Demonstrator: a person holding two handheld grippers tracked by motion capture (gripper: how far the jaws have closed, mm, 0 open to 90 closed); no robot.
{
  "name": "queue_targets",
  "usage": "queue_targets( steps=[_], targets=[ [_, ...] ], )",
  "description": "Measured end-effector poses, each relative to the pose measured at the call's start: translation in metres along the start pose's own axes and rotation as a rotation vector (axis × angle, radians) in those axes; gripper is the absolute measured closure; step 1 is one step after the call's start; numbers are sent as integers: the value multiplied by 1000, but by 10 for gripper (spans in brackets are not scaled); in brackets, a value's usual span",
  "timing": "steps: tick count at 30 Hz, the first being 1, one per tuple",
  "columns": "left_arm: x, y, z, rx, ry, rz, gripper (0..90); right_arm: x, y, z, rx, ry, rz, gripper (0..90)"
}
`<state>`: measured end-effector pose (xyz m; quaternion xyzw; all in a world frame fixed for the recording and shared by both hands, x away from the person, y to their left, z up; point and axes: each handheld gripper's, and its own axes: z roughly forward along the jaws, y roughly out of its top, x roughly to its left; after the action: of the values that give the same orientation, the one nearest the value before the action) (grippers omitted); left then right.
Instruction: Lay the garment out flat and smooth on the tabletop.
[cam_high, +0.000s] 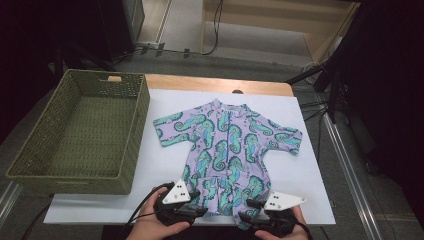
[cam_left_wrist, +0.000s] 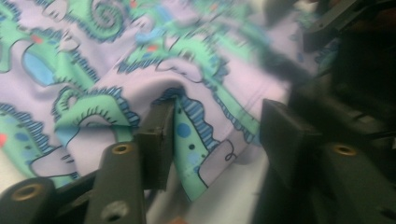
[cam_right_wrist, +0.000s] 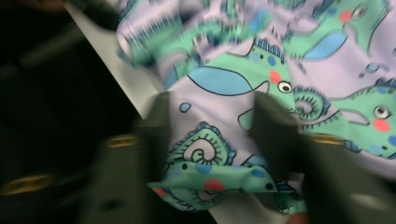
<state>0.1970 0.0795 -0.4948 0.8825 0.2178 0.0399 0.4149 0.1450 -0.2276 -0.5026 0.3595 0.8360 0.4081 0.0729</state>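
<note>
Two black grippers sit closest to the high camera at the bottom edge, each topped by a grey three-cornered plate, with the person's hands partly cut off by the frame. Between them lies the hem of a lilac short-sleeved baby romper printed with green and blue seahorses (cam_high: 227, 150), spread flat on a white sheet (cam_high: 165, 165) over the wooden table (cam_high: 210, 82).

From above, the left gripper (cam_high: 200, 210) hides its jaws under its own body; its own view shows them spread, a raised fold of thin, stretchy fabric (cam_left_wrist: 201, 135) standing between the pads, brushing the left pad and clear of the right.

Blur smears the right gripper (cam_right_wrist: 210, 140) view: puckered hem cloth fills the gap between its jaws, and whether the pads press it cannot be told.

At the table's left stands an olive-green woven rectangular basket (cam_high: 135, 125) with slotted handles, well apart from the romper.
</note>
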Motion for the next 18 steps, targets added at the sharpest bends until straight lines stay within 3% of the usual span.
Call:
queue_targets(
  steps=[1, 3, 5, 8, 10, 12, 15, 16, 18],
  targets=[
    [2, 1, -1, 4, 10, -13, 691, 0, 1, 3, 23, -15, -13, 713],
    [10, 8, -8, -30, -30, -54, 853, -3, 8, 0, 19, -21, -33, 836],
    [18, 18, -17, -62, -20, -63, 866, -9, 20, -11, -42, -22, -26, 870],
    [36, 36, -23, -89, 15, -87, 868, -27, 44, -26, -134, -71, -24, 875],
    [55, 47, -20, -105, 24, -139, 867, -45, 60, -26, -158, -117, -3, 875],
    [76, 52, -13, -120, 51, -197, 850, -68, 70, -17, -124, -219, -16, 866],
    [101, 51, 1, -82, 109, -239, 725, -105, 70, 5, -56, -318, 98, 737],
    [104, 50, 2, -80, 104, -247, 682, -113, 67, 7, -51, -309, 142, 705],
    [104, 46, -2, -104, 107, -258, 609, -110, 64, 1, -99, -292, 150, 656]
  ],
)
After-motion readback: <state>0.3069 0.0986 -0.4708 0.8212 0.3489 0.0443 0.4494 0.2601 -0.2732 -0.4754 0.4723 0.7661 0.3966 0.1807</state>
